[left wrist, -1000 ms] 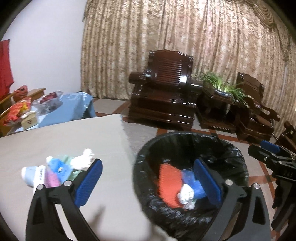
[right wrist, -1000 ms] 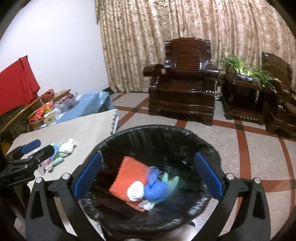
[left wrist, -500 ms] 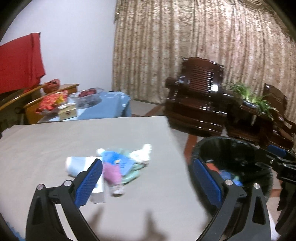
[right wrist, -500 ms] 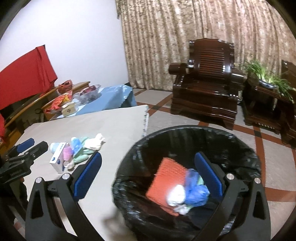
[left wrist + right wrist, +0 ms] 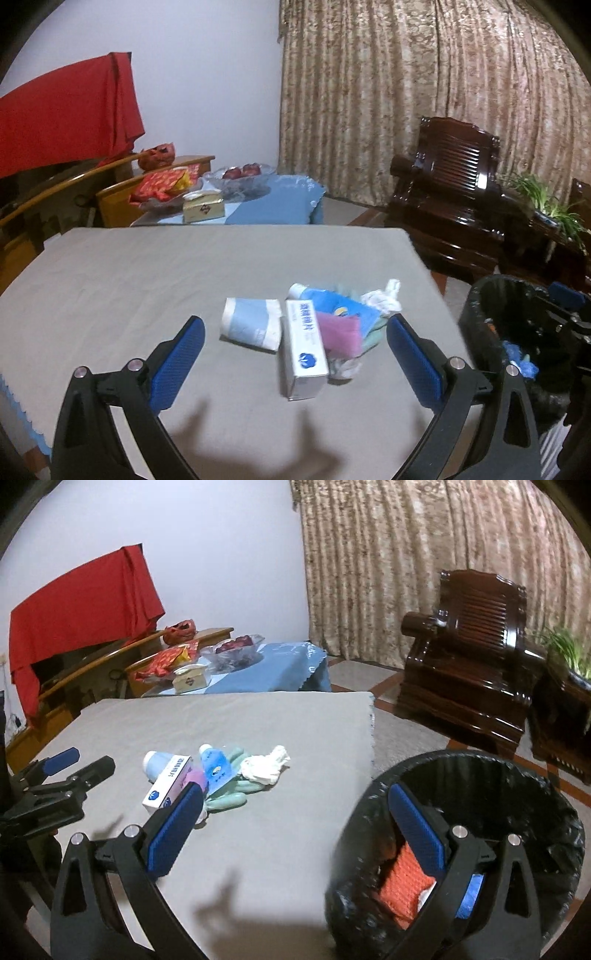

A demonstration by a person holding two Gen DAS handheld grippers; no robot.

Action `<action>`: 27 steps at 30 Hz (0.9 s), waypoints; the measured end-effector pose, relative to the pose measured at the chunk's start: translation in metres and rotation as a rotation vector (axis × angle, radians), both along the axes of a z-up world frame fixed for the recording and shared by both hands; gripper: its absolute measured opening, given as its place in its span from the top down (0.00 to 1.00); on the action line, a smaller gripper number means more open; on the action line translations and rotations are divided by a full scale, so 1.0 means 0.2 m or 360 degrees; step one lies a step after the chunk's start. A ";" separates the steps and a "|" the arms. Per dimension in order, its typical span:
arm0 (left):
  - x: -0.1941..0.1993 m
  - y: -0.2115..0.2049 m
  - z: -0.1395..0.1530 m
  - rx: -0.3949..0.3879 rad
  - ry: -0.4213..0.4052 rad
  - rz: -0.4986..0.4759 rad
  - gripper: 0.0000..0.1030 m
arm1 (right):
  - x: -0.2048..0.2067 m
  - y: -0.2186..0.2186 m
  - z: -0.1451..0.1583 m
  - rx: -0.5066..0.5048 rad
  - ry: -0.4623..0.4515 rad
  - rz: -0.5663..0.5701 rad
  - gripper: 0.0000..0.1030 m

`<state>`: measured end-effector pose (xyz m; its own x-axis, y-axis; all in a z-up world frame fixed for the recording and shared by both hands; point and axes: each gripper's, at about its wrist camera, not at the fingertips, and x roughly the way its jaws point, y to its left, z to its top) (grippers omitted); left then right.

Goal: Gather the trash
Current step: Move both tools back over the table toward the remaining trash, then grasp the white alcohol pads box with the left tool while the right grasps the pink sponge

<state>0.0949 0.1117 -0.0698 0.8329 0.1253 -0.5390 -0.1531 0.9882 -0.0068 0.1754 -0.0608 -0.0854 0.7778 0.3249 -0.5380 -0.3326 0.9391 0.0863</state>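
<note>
A small heap of trash lies on the grey table: a white box with blue print, a pale blue paper cup on its side, a pink cloth, a blue wrapper and a crumpled white tissue. My left gripper is open, just short of the box and cup. My right gripper is open over the table edge and the rim of the black-lined bin. An orange sponge lies in the bin. The heap sits ahead and to the left in the right wrist view.
Beyond the grey table stands a low table with a blue cloth, a tissue box and a fruit bowl. A dark wooden armchair and a potted plant stand at the right. A red cloth hangs at the left.
Both grippers have swung left, away from the bin and toward the table. The trash heap has come to the middle of the left wrist view; the bin has slid to the right.
</note>
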 end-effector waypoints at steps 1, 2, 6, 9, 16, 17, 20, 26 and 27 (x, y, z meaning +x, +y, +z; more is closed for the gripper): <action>0.01 0.01 -0.02 0.0001 0.0007 0.0007 0.06 | 0.01 0.01 -0.01 -0.0002 -0.0003 0.0005 0.05; 0.02 0.02 -0.04 0.0002 0.0016 0.0016 0.07 | 0.02 0.02 -0.01 -0.0003 -0.0004 0.0008 0.05; 0.05 0.04 -0.10 0.0003 0.0039 0.0040 0.08 | 0.08 0.06 -0.05 -0.0021 -0.0001 0.0011 0.05; 0.09 0.06 -0.16 -0.0004 0.0076 0.0057 0.08 | 0.11 0.07 -0.06 -0.0013 -0.0001 0.0009 0.05; 0.22 0.07 -0.31 0.0008 0.0184 0.0052 0.15 | 0.20 0.10 -0.11 -0.0017 0.0024 0.0008 0.05; 0.24 0.07 -0.33 0.0004 0.0207 0.0048 0.16 | 0.21 0.10 -0.11 -0.0016 0.0032 0.0007 0.05; 0.29 0.07 -0.38 -0.0004 0.0243 0.0046 0.22 | 0.25 0.12 -0.14 -0.0018 0.0050 0.0011 0.05; 0.34 0.07 -0.47 -0.0046 0.0307 0.0015 0.39 | 0.29 0.17 -0.17 -0.0037 0.0070 0.0029 0.05; 0.34 0.08 -0.48 -0.0062 0.0314 0.0009 0.45 | 0.30 0.17 -0.18 -0.0039 0.0073 0.0032 0.05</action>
